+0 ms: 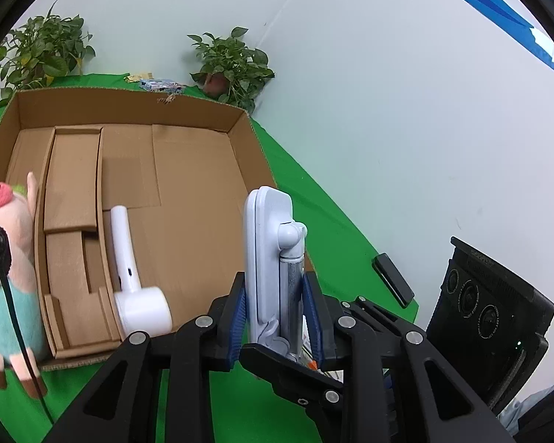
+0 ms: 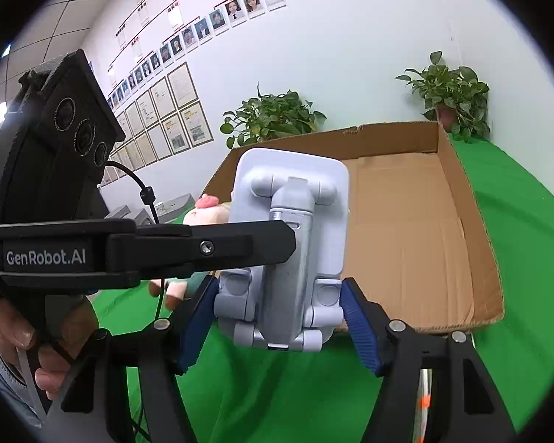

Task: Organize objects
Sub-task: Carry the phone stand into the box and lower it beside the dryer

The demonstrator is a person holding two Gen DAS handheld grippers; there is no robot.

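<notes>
A pale grey folding phone stand (image 1: pixel 271 258) is held upright between the blue pads of my left gripper (image 1: pixel 279 312), just above the near right corner of an open cardboard box (image 1: pixel 188 192). In the right wrist view the same stand (image 2: pixel 288 251) sits between my right gripper's blue pads (image 2: pixel 199 317); the left gripper's finger (image 2: pixel 203 247) presses on its silver stem. My right gripper (image 2: pixel 280 326) stands around the stand's folded base with small gaps at each side. A white hair dryer (image 1: pixel 133 277) lies in the box.
A plush pig (image 1: pixel 7 277) stands left of the box, also partly visible in the right wrist view (image 2: pixel 207 210). A black phone (image 1: pixel 393 278) lies on the green cloth (image 1: pixel 314 203). Potted plants (image 1: pixel 232 66) stand at the back wall. Cardboard dividers (image 1: pixel 74 192) fill the box's left side.
</notes>
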